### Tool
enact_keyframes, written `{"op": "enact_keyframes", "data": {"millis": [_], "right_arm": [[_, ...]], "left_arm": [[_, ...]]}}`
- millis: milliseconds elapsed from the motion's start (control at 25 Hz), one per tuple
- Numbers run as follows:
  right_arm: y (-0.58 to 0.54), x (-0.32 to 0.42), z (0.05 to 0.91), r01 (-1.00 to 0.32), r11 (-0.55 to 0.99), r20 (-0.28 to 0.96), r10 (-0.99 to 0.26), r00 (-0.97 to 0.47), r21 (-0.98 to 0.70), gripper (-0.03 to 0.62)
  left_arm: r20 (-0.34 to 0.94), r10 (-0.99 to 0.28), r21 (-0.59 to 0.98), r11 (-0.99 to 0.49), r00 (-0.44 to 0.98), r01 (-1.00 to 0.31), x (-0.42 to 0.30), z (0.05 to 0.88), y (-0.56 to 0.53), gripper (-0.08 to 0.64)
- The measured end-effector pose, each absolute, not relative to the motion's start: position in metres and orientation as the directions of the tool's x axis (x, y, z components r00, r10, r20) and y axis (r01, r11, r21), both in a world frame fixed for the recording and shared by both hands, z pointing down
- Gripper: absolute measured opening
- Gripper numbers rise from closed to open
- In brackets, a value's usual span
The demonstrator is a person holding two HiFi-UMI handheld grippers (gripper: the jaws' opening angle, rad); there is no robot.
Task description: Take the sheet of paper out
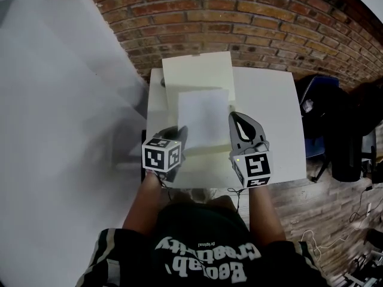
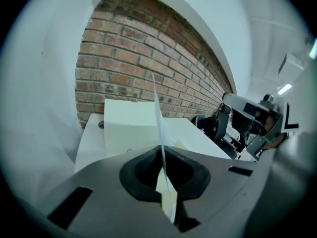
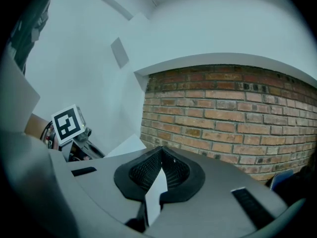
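A white sheet of paper [image 1: 203,115] hangs a little above a cream folder [image 1: 197,70] that lies on the white table [image 1: 269,118]. My left gripper [image 1: 178,135] is shut on the sheet's near left corner. In the left gripper view the sheet [image 2: 157,113] rises edge-on from the closed jaws [image 2: 163,182], with the folder [image 2: 129,125] behind it. My right gripper [image 1: 233,117] is at the sheet's right edge. In the right gripper view its jaws [image 3: 159,175] are closed on a white strip of paper [image 3: 152,197], which looks like that same sheet.
A brick wall [image 1: 269,17] runs behind the table. A white wall panel [image 1: 54,100] stands close on the left. Dark chairs and gear [image 1: 341,130] crowd the right side, with cables on the wooden floor [image 1: 335,238]. The person's torso is at the table's near edge.
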State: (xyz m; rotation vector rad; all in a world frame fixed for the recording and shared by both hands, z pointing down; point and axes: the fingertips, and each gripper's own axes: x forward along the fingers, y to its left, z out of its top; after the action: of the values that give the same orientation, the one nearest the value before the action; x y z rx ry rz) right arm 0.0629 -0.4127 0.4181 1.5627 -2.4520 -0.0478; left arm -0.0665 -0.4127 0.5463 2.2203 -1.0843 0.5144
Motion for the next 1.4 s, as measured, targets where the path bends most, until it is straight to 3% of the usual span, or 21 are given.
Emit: {"op": "enact_keyframes", "data": {"millis": [920,1400], "right_arm": [[-0.385,0.122,0.387,-0.861,0.478,0.092,-0.878,-0.47,0.175,-0.006],[-0.381,0.125,0.366,-0.874,0.464,0.03,-0.885,-0.465,0.142,-0.006]], "left_arm": [[0.4,-0.782,0.186,-0.441,0.478,-0.878,-0.023,0.446,-0.392,0.0],[0.226,-0.858,0.052,-0.463,0.462,-0.885,-0.021,0.377,-0.383,0.0]]}}
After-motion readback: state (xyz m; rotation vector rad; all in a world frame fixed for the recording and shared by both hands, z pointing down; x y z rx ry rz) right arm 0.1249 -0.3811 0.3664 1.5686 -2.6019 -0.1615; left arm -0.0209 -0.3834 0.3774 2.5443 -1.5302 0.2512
